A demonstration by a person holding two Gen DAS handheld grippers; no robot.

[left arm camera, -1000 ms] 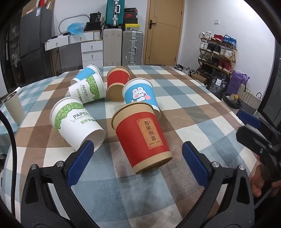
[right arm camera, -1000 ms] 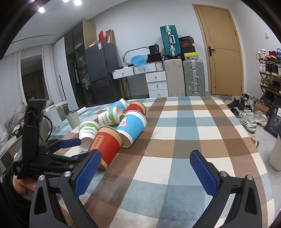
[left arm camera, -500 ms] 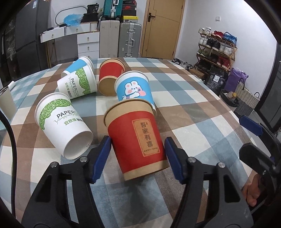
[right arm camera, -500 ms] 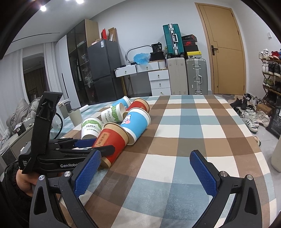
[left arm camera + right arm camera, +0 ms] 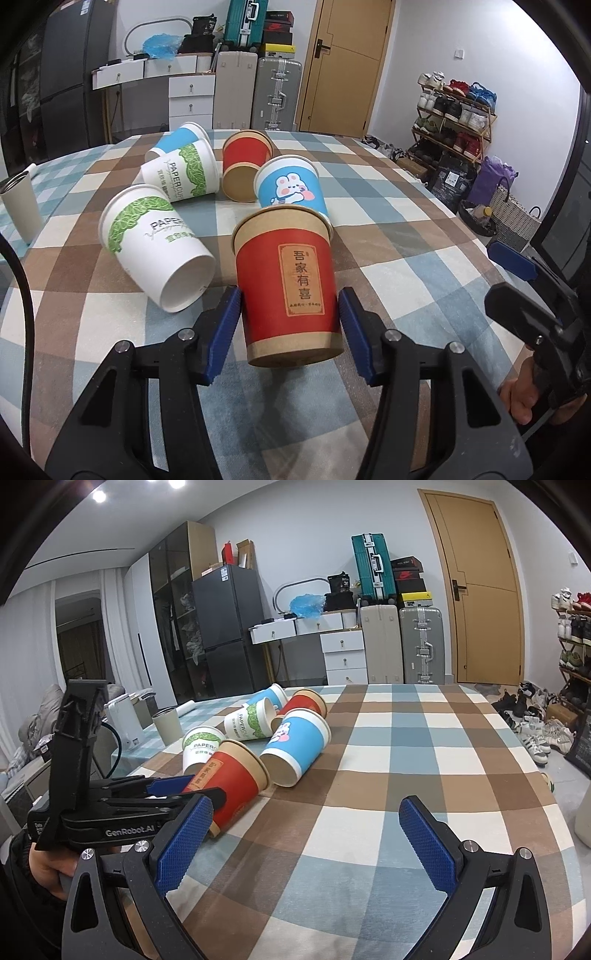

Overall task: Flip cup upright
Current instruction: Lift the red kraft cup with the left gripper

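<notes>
Checked surface point(image 5: 424, 236), near edge: red cup point(image 5: 291, 284) lying on its side, clamped at the base between left tongs point(image 5: 290, 325); right tongs point(image 5: 304, 843) spread wide, holding nothing, over bare cloth.

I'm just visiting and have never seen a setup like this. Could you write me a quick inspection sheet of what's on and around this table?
Surface: table under a checked cloth in blue, brown and cream.
Job's things: six paper cups lying on their sides; the near red cup sits between the left gripper's pads, beside the bunny cup and a green-leaf cup.
Clutter: grey tumbler standing at the table's edge.
Grippers: left gripper closed on the red cup; right gripper open, holding nothing.
Cables: black cable at the left edge.
Surroundings: suitcases, fridge, door, shoe rack.
</notes>
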